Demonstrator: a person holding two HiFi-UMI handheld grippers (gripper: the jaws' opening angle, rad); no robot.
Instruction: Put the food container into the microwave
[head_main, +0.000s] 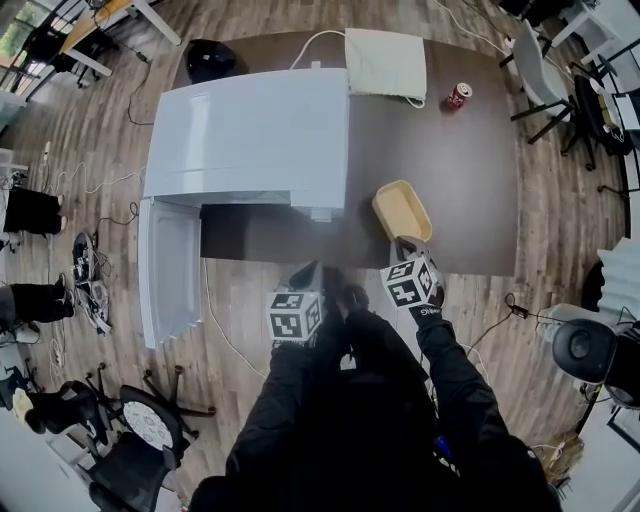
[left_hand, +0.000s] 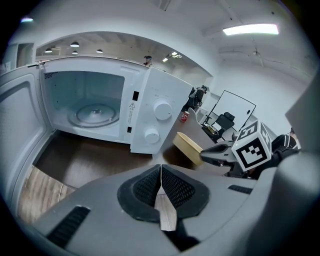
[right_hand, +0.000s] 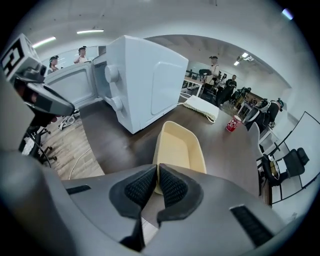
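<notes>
A cream food container (head_main: 401, 210) lies flat on the dark table (head_main: 470, 180), right of the white microwave (head_main: 250, 135). The microwave door (head_main: 168, 270) hangs open past the table's near edge. The left gripper view shows the cavity and glass turntable (left_hand: 95, 112) empty. My right gripper (head_main: 405, 245) is at the container's near end. In the right gripper view my right gripper (right_hand: 157, 167) is shut on the near rim of the container (right_hand: 180, 147). My left gripper (left_hand: 161, 167) is shut with nothing in it, held before the table edge, facing the microwave.
A red soda can (head_main: 458, 96) and a folded white cloth (head_main: 385, 62) lie at the table's far side. A black object (head_main: 210, 58) sits behind the microwave. Office chairs (head_main: 150, 425) and cables ring the table on the wood floor.
</notes>
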